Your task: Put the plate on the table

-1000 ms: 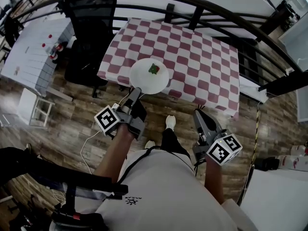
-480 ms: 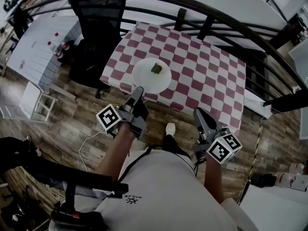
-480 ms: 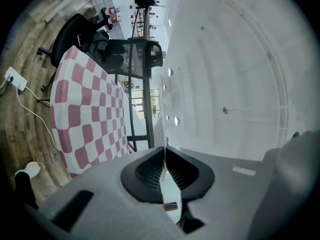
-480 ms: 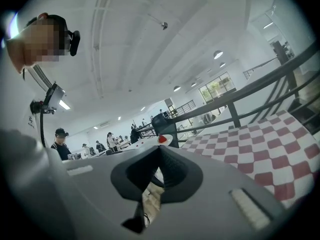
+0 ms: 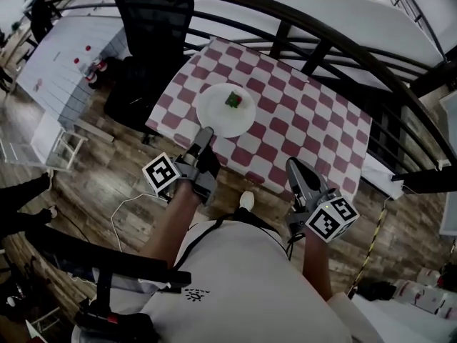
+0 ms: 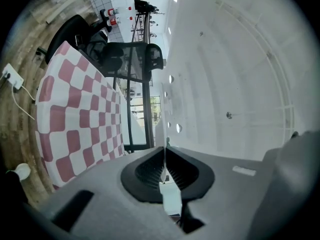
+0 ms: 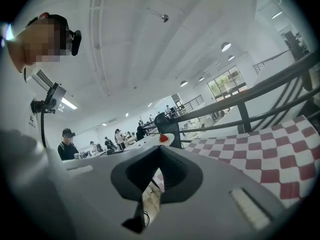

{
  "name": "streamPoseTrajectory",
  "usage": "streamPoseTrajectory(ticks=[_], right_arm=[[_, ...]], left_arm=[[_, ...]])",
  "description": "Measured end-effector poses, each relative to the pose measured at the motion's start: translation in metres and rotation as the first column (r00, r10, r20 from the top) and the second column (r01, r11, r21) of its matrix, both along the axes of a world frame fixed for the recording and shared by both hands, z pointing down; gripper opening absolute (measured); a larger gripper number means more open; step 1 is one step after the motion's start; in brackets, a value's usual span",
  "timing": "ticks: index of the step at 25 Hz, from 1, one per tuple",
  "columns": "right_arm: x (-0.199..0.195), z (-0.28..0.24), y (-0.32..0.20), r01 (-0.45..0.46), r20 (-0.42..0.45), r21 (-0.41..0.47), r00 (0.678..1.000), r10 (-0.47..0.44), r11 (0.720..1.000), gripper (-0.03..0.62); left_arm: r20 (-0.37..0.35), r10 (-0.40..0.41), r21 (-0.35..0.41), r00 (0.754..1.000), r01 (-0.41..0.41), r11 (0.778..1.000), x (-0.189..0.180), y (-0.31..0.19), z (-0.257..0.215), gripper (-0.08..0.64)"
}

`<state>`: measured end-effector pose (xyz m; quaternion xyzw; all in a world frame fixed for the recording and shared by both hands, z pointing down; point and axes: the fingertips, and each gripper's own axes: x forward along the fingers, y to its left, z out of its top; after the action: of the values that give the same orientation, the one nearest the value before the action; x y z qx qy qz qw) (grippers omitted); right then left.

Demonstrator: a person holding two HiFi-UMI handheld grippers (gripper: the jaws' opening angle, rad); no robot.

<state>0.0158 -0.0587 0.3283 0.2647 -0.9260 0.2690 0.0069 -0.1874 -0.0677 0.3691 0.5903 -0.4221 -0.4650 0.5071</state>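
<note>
A white plate with a small green and red piece of food is over the near left part of the red-and-white checked table. My left gripper is shut on the plate's near rim. In the left gripper view the rim shows edge-on as a thin white line between the closed jaws. Whether the plate rests on the cloth I cannot tell. My right gripper hangs shut and empty just off the table's near edge. The right gripper view shows the plate off to the left.
A black office chair stands at the table's far left corner. A dark curved railing runs behind the table. White tables and a white rack stand to the left. A white cable lies on the wooden floor.
The plate, held by my left gripper, has moved from the table's near edge farther in over the cloth. The right gripper has come up to the table's edge.
</note>
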Motion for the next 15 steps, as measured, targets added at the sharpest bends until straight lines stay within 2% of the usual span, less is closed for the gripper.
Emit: streamPoseTrajectory(ticks=[15], right_arm=[[0.043, 0.024, -0.114, 0.077, 0.007, -0.035, 0.997, -0.077, 0.996, 0.008]], left_arm=[[0.022, -0.067, -0.031, 0.998, 0.068, 0.997, 0.045, -0.100, 0.015, 0.020]])
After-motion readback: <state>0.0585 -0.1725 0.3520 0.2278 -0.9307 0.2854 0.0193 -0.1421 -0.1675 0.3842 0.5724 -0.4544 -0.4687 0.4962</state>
